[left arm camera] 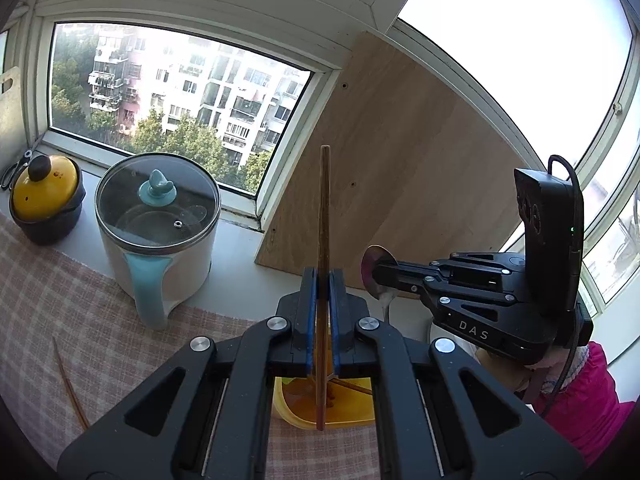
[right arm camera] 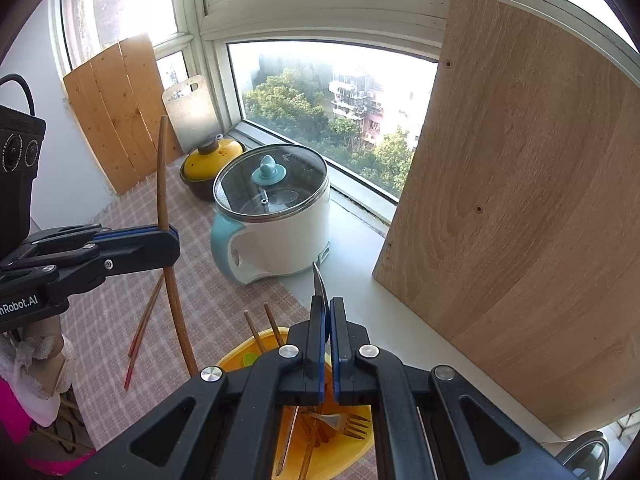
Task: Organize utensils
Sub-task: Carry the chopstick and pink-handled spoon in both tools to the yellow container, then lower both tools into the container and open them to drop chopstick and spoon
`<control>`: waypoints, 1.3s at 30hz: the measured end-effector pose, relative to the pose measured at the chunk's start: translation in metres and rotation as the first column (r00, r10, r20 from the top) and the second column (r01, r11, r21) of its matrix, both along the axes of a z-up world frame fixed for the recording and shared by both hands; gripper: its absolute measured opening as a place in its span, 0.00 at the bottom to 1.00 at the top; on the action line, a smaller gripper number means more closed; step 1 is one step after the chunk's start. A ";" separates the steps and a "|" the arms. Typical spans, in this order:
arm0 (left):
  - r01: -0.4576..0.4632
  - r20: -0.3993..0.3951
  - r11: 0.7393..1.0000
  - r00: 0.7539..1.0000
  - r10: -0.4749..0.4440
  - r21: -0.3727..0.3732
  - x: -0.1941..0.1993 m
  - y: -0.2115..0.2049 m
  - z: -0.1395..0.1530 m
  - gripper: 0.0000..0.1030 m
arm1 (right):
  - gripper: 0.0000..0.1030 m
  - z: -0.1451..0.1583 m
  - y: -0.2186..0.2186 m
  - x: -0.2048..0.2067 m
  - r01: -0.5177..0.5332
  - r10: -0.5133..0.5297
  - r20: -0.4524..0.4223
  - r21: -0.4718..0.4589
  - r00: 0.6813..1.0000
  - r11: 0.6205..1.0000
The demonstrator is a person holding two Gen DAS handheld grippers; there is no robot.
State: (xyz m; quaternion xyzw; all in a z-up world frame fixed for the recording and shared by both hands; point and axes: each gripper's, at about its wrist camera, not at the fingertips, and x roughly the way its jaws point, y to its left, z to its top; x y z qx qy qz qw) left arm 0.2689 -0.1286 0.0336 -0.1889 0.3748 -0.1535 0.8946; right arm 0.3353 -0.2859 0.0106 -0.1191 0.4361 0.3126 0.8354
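Wooden chopstick (left arm camera: 323, 216) upright in left gripper (left arm camera: 323, 280), spoon (left arm camera: 374, 270) in right gripper (right arm camera: 329, 308).

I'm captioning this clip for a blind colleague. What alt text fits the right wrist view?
The right gripper is shut on a metal spoon above a yellow tub of cutlery. To its left, the left gripper clamps a long wooden chopstick. Behind stand a white pot and a window.

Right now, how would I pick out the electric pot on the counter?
Start at the window, then drop to the sill below it. The electric pot stands there, white with a glass lid. Its pale blue handle and knob set it apart from the smaller yellow-lidded dark pot behind it.
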 end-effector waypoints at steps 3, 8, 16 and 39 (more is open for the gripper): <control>0.007 -0.008 1.000 1.000 -0.007 0.013 0.007 -0.005 -0.006 0.03 | 0.00 -0.006 -0.002 0.007 0.013 -0.013 -0.003 -0.002 1.000 1.000; 0.021 -0.024 1.000 0.999 -0.021 0.002 0.015 -0.009 -0.013 0.03 | 0.00 -0.018 -0.004 0.014 0.024 -0.025 -0.015 -0.015 1.000 1.000; 0.026 -0.012 1.000 1.000 -0.026 -0.002 0.017 -0.007 -0.008 0.03 | 0.00 -0.026 -0.006 0.018 0.032 -0.032 -0.026 -0.018 0.999 0.999; 0.051 -0.096 0.999 0.994 -0.049 0.016 0.008 -0.015 -0.046 0.03 | 0.00 -0.053 -0.007 0.009 0.023 -0.027 -0.073 -0.048 0.997 0.999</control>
